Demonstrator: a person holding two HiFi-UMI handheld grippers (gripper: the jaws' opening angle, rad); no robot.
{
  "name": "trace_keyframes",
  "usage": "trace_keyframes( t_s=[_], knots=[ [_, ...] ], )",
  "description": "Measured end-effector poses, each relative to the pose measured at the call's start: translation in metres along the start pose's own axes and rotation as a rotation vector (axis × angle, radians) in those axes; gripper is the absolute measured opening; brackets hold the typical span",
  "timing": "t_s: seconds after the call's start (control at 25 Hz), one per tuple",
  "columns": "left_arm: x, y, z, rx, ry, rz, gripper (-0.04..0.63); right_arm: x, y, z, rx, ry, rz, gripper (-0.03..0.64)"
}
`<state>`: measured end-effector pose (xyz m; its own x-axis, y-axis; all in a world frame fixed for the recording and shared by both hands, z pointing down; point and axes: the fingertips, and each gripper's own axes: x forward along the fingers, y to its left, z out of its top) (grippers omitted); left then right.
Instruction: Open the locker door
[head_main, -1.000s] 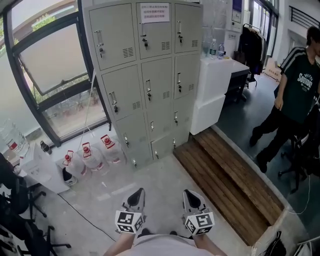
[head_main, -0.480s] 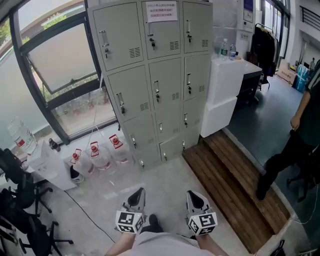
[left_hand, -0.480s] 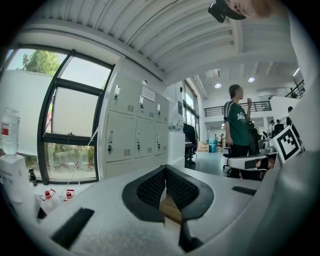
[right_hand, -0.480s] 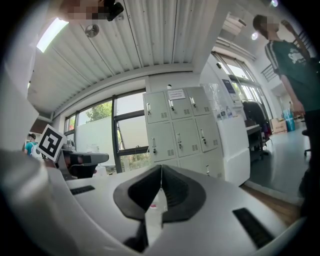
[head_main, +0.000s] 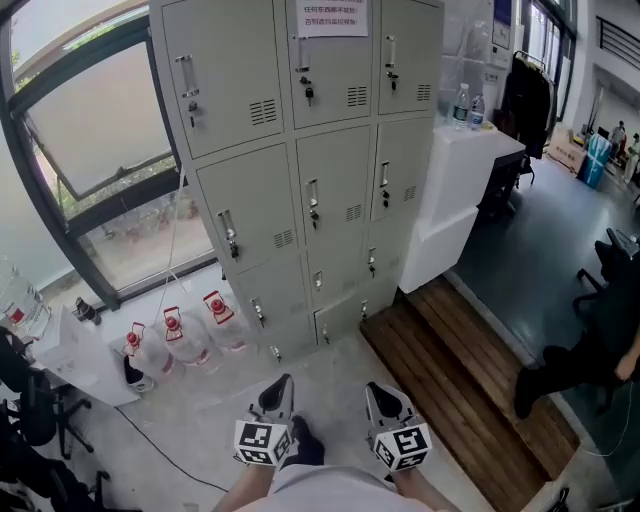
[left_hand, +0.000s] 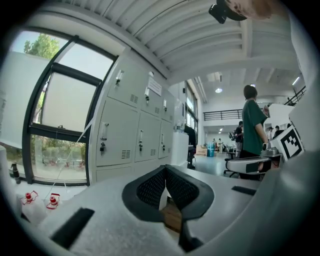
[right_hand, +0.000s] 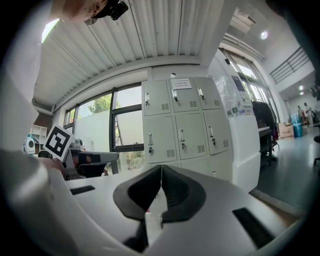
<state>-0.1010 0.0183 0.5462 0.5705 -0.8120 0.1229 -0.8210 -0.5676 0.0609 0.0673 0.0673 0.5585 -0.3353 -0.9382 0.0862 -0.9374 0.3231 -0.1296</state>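
Locker bank (head_main: 262, 262) stands well ahead of left gripper (head_main: 278, 388) and right gripper (head_main: 380, 393), doors (head_main: 340, 195) seemingly all closed; both grippers' jaws pressed together, empty.

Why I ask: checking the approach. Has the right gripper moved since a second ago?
Yes: the right gripper came forward, nearer the lockers.

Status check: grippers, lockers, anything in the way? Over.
Left gripper and right gripper both shut, empty, short of the lockers. All doors closed. Water jugs on floor by the lower left doors; person off to the right.
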Motion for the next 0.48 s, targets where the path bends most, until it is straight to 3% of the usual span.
trace_keyframes(
  t_s=[0.32,0.48],
  knots=[
    [0.133,0.136,0.049,0.023,-0.012,-0.067,0.009,0.19,-0.019,0.045,0.013,-0.039,-0.046,0.012],
    [0.175,0.17,0.066,0.035,-0.036,-0.083,0.009,0.254,-0.021,0.066,-0.014,-0.063,-0.027,0.012]
  ],
)
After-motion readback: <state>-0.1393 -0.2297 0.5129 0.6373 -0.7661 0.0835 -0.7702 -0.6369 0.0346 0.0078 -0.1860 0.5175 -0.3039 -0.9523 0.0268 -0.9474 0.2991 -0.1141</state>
